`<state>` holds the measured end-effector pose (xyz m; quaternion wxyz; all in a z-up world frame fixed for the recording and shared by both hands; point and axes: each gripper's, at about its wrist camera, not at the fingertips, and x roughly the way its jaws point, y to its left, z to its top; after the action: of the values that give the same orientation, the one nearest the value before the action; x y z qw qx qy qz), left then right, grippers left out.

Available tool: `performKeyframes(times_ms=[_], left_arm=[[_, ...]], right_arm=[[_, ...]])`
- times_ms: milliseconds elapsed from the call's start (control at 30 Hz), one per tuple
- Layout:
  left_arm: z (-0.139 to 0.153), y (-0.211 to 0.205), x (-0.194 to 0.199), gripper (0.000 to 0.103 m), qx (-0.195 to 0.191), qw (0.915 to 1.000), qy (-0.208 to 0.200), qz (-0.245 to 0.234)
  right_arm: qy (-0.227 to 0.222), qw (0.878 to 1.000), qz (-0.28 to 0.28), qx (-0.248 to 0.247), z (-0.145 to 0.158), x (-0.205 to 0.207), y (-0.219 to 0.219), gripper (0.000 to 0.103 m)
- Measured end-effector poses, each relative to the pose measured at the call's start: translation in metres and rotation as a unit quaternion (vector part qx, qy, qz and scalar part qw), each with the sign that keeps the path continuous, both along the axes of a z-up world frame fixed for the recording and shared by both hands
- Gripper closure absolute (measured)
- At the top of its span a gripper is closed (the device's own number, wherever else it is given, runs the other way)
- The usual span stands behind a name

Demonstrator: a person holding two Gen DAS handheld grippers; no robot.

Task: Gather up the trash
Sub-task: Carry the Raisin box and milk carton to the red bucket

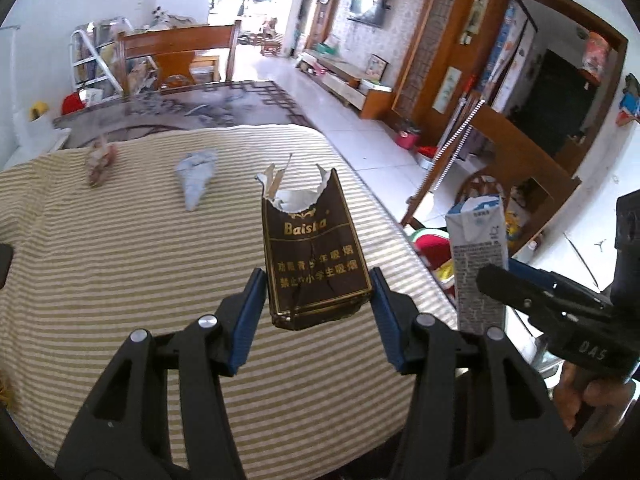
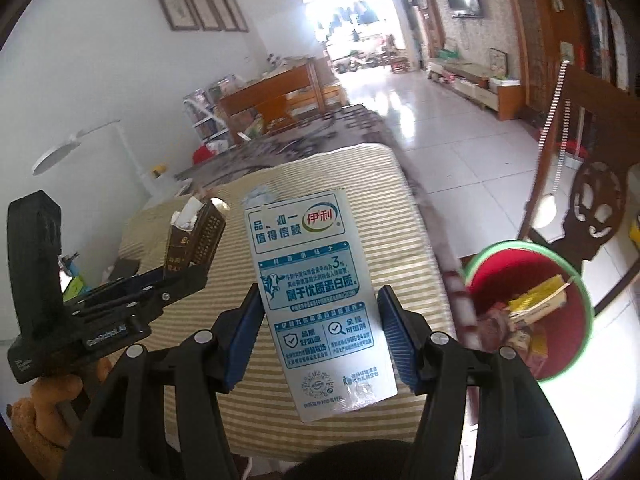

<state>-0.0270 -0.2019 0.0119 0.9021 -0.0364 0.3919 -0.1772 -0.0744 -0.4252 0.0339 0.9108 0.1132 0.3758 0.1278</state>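
Bin (image 2: pixel 560 344) stands right of the table (image 2: pixel 320 184), holding trash.

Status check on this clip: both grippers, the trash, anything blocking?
Left gripper shut on brown cigarette pack. Right gripper shut on milk carton. Red bin right of table, already holding trash. Path looks clear.

Brown cigarette pack (image 1: pixel 316 256), striped tablecloth (image 1: pixel 120 272)

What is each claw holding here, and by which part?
Left claw grips the torn brown cigarette pack by its lower sides; right claw grips the milk carton by its lower side edges.
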Motion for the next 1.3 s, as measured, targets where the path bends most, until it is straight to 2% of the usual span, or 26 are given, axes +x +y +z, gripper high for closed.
performKeyframes(times_ms=[200, 667, 833, 1000, 1100, 1300], left_arm=[[0.001, -0.034, 0.010, 0.053, 0.013, 0.9995, -0.004, -0.030], [-0.016, -0.114, 0.043, 0.053, -0.012, 0.9916, 0.017, -0.128], [-0.029, -0.146, 0.055, 0.053, -0.034, 0.9814, 0.053, -0.181], [-0.042, -0.178, 0.066, 0.053, -0.022, 0.9708, 0.069, -0.229], [-0.047, -0.191, 0.073, 0.053, -0.024, 0.9674, 0.083, -0.238], [-0.046, -0.202, 0.070, 0.053, -0.017, 0.9647, 0.070, -0.253]], right_arm=[[0.003, 0.999, -0.046, 0.012, -0.007, -0.003, -0.040, 0.046], [0.030, 0.987, -0.158, 0.031, -0.039, -0.011, -0.126, 0.046], [0.038, 0.978, -0.198, 0.046, -0.050, -0.013, -0.151, 0.046], [0.040, 0.971, -0.230, 0.048, -0.057, -0.008, -0.170, 0.046], [0.040, 0.968, -0.241, 0.050, -0.060, -0.002, -0.176, 0.046], [0.033, 0.968, -0.248, 0.035, -0.062, 0.011, -0.173, 0.046]])
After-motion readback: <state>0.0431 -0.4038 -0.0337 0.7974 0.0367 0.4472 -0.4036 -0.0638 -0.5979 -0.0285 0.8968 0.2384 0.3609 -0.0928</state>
